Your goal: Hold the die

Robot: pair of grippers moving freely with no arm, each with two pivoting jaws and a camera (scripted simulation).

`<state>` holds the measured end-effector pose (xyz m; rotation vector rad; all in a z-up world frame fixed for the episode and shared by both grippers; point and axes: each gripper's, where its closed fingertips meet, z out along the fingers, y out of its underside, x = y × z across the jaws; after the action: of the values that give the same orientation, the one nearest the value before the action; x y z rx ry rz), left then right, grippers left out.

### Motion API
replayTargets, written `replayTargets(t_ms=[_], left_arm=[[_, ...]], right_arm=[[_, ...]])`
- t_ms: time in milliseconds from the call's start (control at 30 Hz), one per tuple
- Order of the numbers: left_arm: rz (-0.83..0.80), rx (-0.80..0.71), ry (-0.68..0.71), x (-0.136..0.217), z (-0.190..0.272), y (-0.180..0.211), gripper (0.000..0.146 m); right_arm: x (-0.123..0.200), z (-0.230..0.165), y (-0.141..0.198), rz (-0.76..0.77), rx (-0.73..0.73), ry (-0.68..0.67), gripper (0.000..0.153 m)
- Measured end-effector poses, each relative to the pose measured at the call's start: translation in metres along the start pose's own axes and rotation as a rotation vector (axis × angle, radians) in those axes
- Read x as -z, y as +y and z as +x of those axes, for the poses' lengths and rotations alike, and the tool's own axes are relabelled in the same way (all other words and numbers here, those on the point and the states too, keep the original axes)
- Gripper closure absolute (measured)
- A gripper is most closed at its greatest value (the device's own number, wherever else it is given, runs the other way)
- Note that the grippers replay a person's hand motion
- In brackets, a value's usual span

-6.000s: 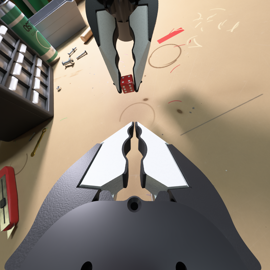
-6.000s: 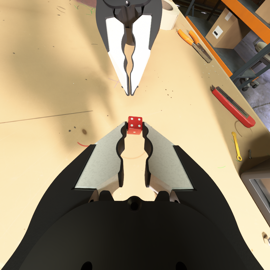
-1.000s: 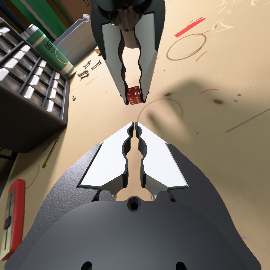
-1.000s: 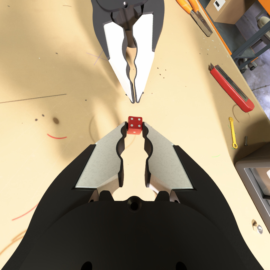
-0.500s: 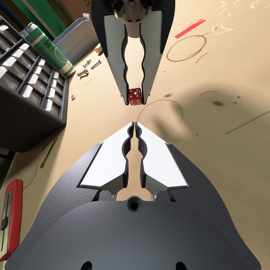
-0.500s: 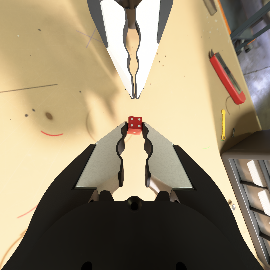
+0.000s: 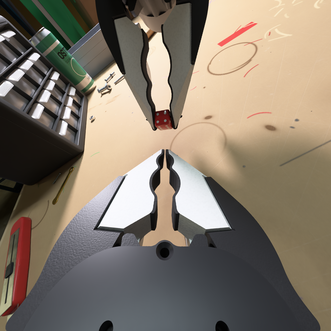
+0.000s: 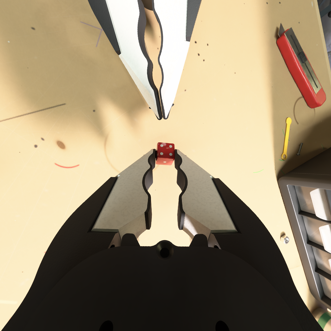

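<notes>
Presently, item one: right gripper (image 8: 165, 155), black body with grey fingers, clamped on the small red plastic die with white pips (image 8: 165, 153), pinched at the fingertips and held clear above the middle of the scuffed tan wooden table (image 8: 53, 197). Item two: left gripper (image 7: 164, 152), dark grey with white fingers, tips pressed together and holding nothing, facing the die tip to tip, near but apart. Along one table edge: a red utility knife (image 8: 300, 68), a yellow cotter pin (image 8: 286, 138), a dark grey drawer cabinet (image 8: 308, 223). Beside the cabinet: a green spray can (image 7: 66, 60) lying flat, loose silver bolts (image 7: 105, 86).
</notes>
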<state>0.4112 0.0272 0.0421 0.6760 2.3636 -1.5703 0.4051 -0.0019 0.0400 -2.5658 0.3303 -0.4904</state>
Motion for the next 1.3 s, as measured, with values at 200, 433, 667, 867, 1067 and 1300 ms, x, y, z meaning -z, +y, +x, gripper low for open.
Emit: replayTargets(t_ms=[200, 433, 667, 867, 1067, 1300], left_arm=[[-0.001, 0.006, 0.002, -0.0002, -0.0003, 0.0001, 0.144], [-0.001, 0.013, 0.005, -0.0008, -0.0005, -0.0004, 0.145], [-0.003, 0.033, 0.011, -0.0013, -0.0009, -0.0007, 0.145], [-0.004, 0.051, 0.015, -0.0024, -0.0012, -0.0014, 0.145], [-0.005, 0.050, 0.010, -0.0026, -0.0016, -0.0013, 0.145], [-0.005, 0.068, 0.018, -0.0033, -0.0020, -0.0016, 0.145]], right_arm=[[0.0000, 0.0002, 0.0003, -0.035, 0.020, -0.008, 0.132], [0.0002, -0.0001, 0.0022, -0.140, 0.045, -0.021, 0.132], [0.0007, 0.0004, 0.0037, -0.289, 0.083, -0.008, 0.132], [0.0011, 0.0009, 0.0059, -0.389, 0.080, -0.011, 0.132], [0.0002, 0.0017, 0.0067, -0.439, 0.097, 0.018, 0.132], [0.0000, 0.0023, 0.0073, -0.467, 0.095, 0.019, 0.132]])
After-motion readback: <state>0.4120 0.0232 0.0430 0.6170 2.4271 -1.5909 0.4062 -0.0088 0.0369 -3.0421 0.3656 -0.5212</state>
